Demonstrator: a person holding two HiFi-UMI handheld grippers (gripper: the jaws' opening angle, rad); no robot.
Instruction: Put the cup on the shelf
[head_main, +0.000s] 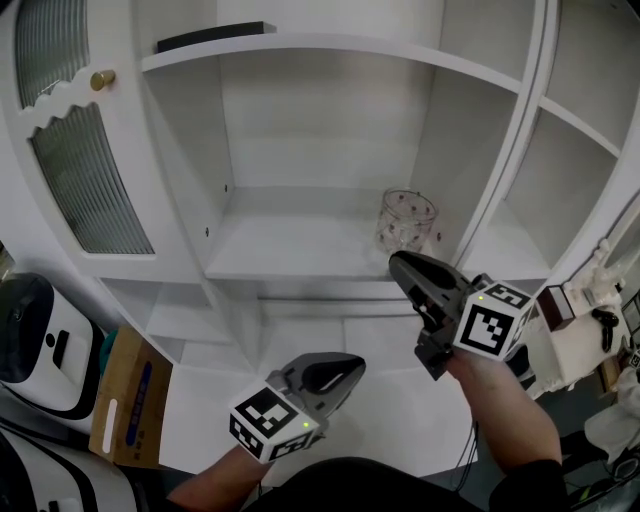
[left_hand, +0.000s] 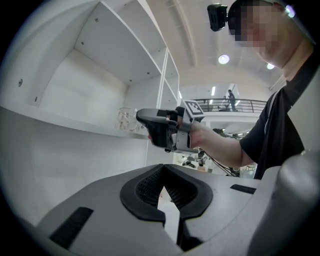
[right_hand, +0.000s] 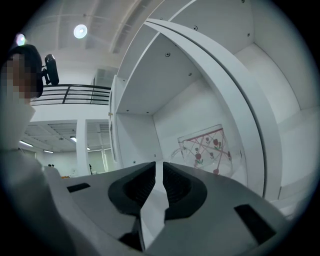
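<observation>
Cup (head_main: 407, 222) upright at shelf's (head_main: 280, 252) right end; right gripper (head_main: 397, 264) just before it, apart; left gripper (head_main: 352, 365) lower.

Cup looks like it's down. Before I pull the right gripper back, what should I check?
1. Cup standing upright on the shelf: ok.
2. Right gripper free of the cup: ok. Its jaws are a slit apart with nothing between them, and the cup sits ahead and off to one side.
3. Cup set back from the shelf's front edge: ok.
4. Cup clear of the side wall: cannot tell.
5. Left gripper out of the way: ok. It is low in front of the cabinet, jaws together and empty.
</observation>
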